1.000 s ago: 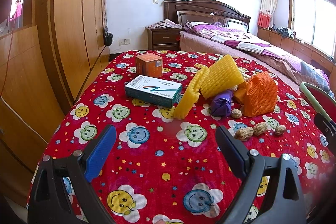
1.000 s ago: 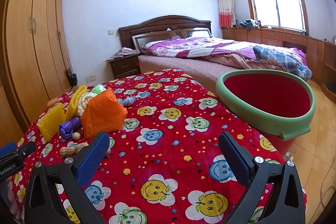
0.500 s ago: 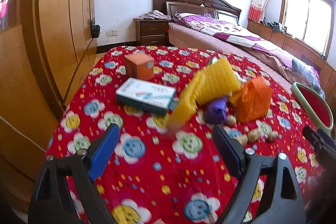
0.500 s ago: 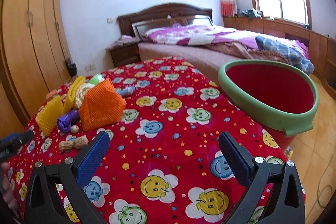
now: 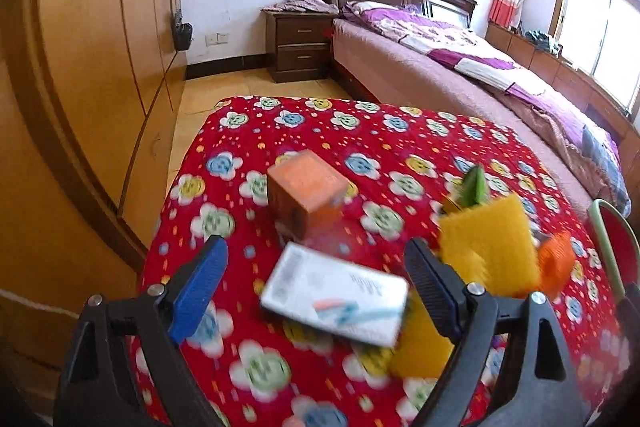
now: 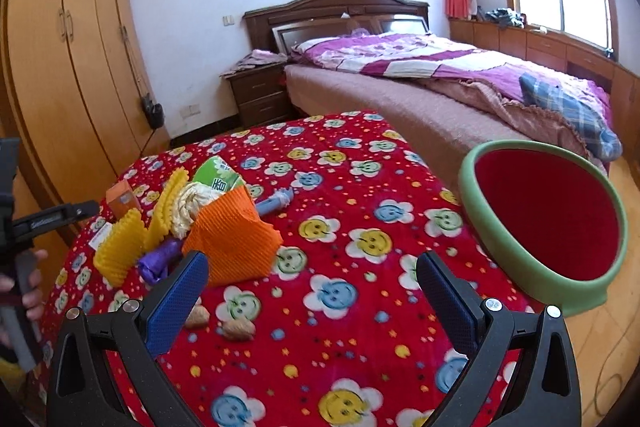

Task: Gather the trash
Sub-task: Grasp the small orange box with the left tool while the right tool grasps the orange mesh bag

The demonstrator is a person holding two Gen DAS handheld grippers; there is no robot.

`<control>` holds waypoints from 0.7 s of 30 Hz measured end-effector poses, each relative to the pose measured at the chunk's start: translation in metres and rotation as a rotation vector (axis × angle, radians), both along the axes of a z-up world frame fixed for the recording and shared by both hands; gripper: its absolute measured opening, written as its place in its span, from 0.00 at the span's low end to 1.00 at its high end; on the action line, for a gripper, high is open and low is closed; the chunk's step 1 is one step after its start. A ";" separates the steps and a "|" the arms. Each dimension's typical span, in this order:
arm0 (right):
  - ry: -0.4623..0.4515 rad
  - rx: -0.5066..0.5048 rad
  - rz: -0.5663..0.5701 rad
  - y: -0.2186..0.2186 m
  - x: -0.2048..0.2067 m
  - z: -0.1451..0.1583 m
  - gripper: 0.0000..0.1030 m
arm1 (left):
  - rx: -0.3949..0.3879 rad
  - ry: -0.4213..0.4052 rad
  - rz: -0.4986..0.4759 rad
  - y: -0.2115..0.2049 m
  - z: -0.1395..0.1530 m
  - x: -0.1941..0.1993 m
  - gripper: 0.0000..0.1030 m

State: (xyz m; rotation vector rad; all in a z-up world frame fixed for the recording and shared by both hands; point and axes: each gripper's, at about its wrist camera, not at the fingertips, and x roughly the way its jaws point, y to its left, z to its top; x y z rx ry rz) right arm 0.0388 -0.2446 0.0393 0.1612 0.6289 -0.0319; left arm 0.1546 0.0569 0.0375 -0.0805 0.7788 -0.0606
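While both grippers hang above the red surface (image 6: 360,307) with nothing held, the left gripper (image 5: 316,291) has its jaws wide apart and a flat white box (image 5: 334,297) lying between them, a little blurred, with an orange box (image 5: 306,199) standing just beyond the jaw tips and yellow foam (image 5: 490,243) just outside the right jaw. That white box looks like thin card, so I judge it light and stiff but easy to crush; the jaws should close across its short width, on the two long edges, with gentle pressure. The right gripper (image 6: 312,299) also has its jaws apart and closes on nothing; orange foam (image 6: 232,243) sits just ahead of its left jaw, with a purple wrapper (image 6: 160,259) and more yellow foam further left, and peanuts (image 6: 236,329) lie close inside the left jaw. Foam net is soft and springy, likely to squash flat, so a pinch on a folded edge would hold best. A green-rimmed bin (image 6: 560,299) stands off the surface, beyond the right jaw, open to receive trash
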 end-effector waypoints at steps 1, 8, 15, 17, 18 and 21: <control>0.004 -0.002 -0.005 0.001 0.002 0.000 1.00 | -0.002 0.007 -0.003 0.003 -0.002 0.007 0.87; 0.033 -0.075 -0.046 0.018 0.017 -0.007 1.00 | -0.004 0.051 -0.033 0.013 -0.019 0.052 0.80; 0.105 0.000 -0.007 0.022 0.027 -0.019 1.00 | -0.055 0.092 -0.103 0.005 -0.036 0.069 0.63; 0.135 0.008 0.006 0.025 0.032 -0.022 1.00 | -0.077 0.071 -0.105 0.005 -0.036 0.068 0.55; 0.147 0.011 0.016 0.027 0.033 -0.023 1.00 | -0.097 0.057 -0.105 0.007 -0.034 0.067 0.49; 0.160 -0.004 0.033 0.033 0.039 -0.029 1.00 | -0.145 0.041 -0.109 0.011 -0.031 0.065 0.48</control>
